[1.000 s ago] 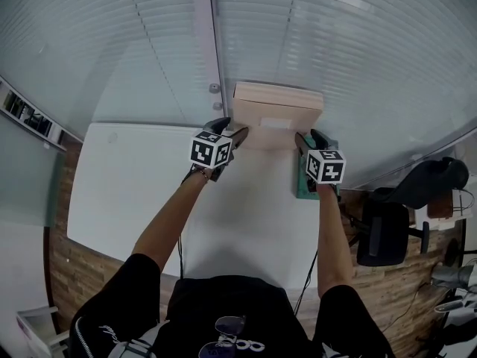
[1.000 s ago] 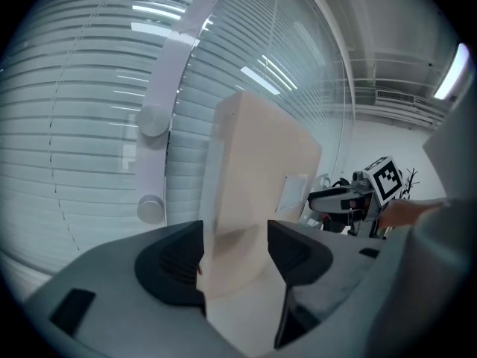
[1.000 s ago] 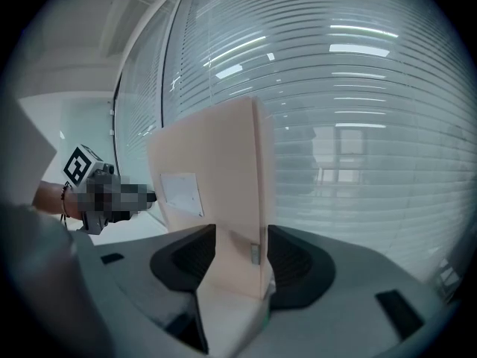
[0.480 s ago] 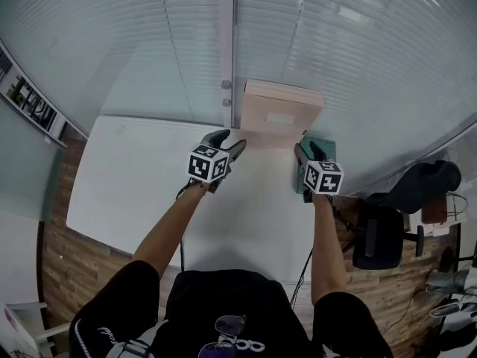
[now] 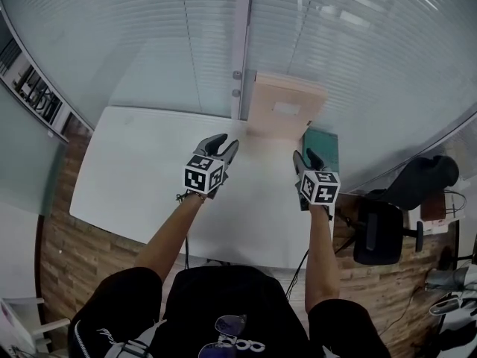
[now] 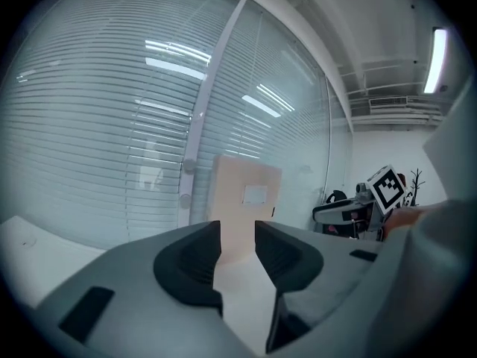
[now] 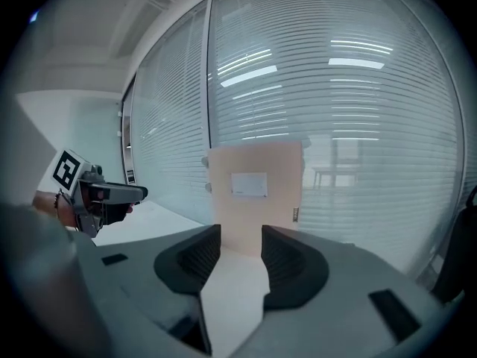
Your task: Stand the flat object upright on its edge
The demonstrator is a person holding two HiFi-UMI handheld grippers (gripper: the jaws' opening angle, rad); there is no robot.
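The flat beige box (image 5: 283,107) stands upright on its edge at the back of the white table (image 5: 134,170), against the glass wall, with a pale label on its face. It also shows ahead in the left gripper view (image 6: 246,200) and the right gripper view (image 7: 257,192). My left gripper (image 5: 226,145) hangs well short of the box on its left, jaws closing with nothing between them (image 6: 238,237). My right gripper (image 5: 305,157) is short of it on the right, jaws likewise closing on nothing (image 7: 241,245). Neither touches the box.
A teal flat thing (image 5: 326,146) lies along the table's right edge beside the box. A glass wall with blinds and a white post (image 5: 242,73) stand right behind the table. An office chair (image 5: 384,230) sits off the right side.
Both grippers have drawn back from the box toward me, leaving it standing alone against the glass. Their jaws have narrowed.
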